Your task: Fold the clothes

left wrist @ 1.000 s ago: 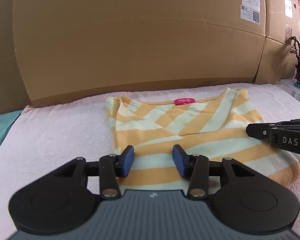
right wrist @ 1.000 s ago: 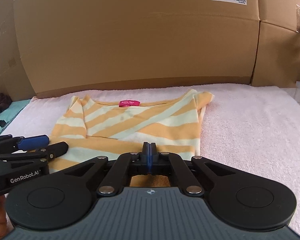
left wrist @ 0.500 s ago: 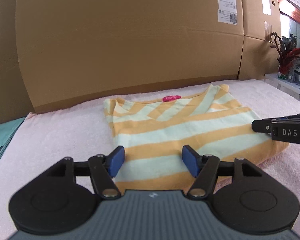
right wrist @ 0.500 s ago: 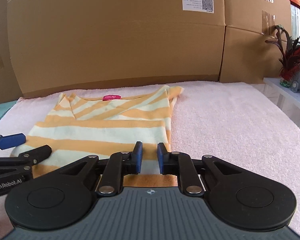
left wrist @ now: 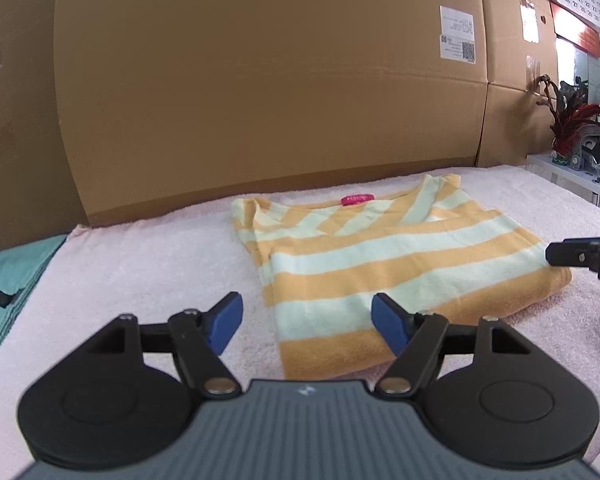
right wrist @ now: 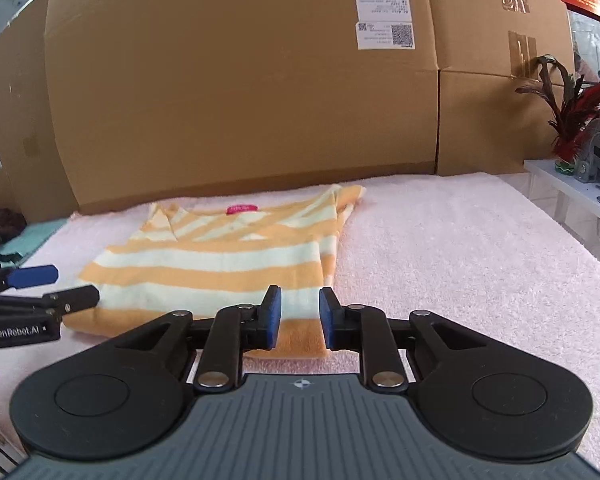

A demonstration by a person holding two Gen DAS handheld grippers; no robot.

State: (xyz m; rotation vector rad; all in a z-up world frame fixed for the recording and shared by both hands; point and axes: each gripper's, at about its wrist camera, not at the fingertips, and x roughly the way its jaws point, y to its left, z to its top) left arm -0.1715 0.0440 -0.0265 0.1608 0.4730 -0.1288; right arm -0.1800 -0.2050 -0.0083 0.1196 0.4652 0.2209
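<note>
Storeroom, stacked labelled cardboard boxes (left wrist: 268, 80), towel-covered table (right wrist: 460, 248)

Left wrist: we look low along our left gripper (left wrist: 306, 322), facing the cardboard wall (left wrist: 260, 80).
Right wrist: same heading, further right.
Shared: we see the striped shirt (left wrist: 384, 264) (right wrist: 228, 264) near in both.

Cardboard boxes (left wrist: 260, 80) (labelled) back a pink towel (right wrist: 440, 240), red plant (right wrist: 572, 120) aside.

Pink neck label (left wrist: 357, 199) text unreadable; shipping label (right wrist: 384, 19) print too small.
</note>
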